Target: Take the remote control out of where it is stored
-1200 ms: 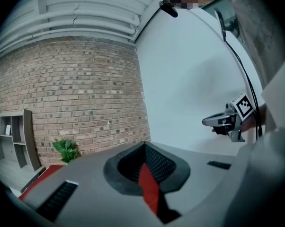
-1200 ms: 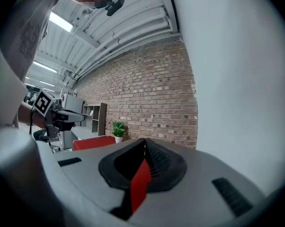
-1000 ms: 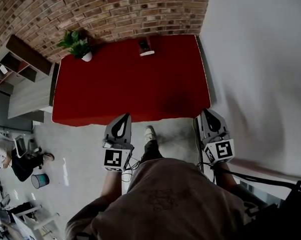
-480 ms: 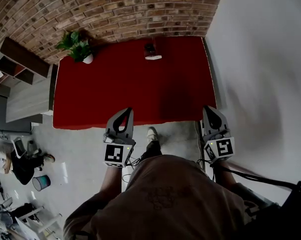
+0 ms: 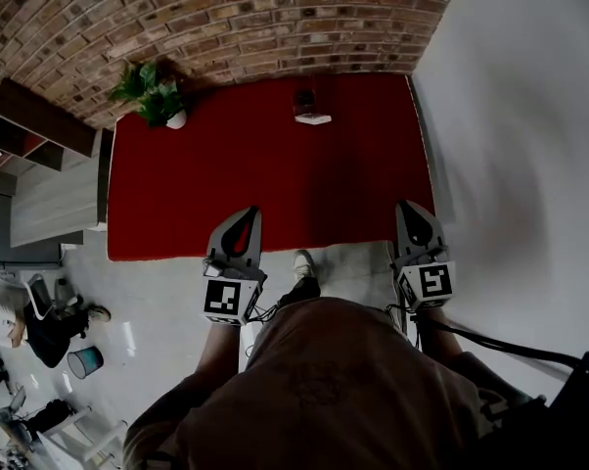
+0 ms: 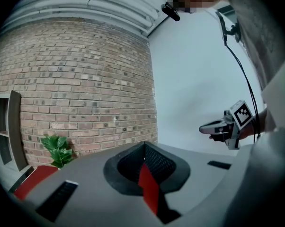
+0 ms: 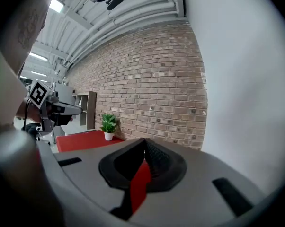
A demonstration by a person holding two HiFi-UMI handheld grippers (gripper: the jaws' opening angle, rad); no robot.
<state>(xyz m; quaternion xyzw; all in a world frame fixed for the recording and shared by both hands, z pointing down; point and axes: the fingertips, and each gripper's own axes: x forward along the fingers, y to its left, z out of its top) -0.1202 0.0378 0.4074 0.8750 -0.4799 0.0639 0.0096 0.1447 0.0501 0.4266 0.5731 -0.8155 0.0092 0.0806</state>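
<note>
Closed left gripper and right gripper face a stand, perhaps remote-holding.

The table is red, the brick wall brown, the plant green, the left gripper and right gripper grey.

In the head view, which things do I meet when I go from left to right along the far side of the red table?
shelf unit → potted plant → remote control standing in its white holder → white wall
</note>
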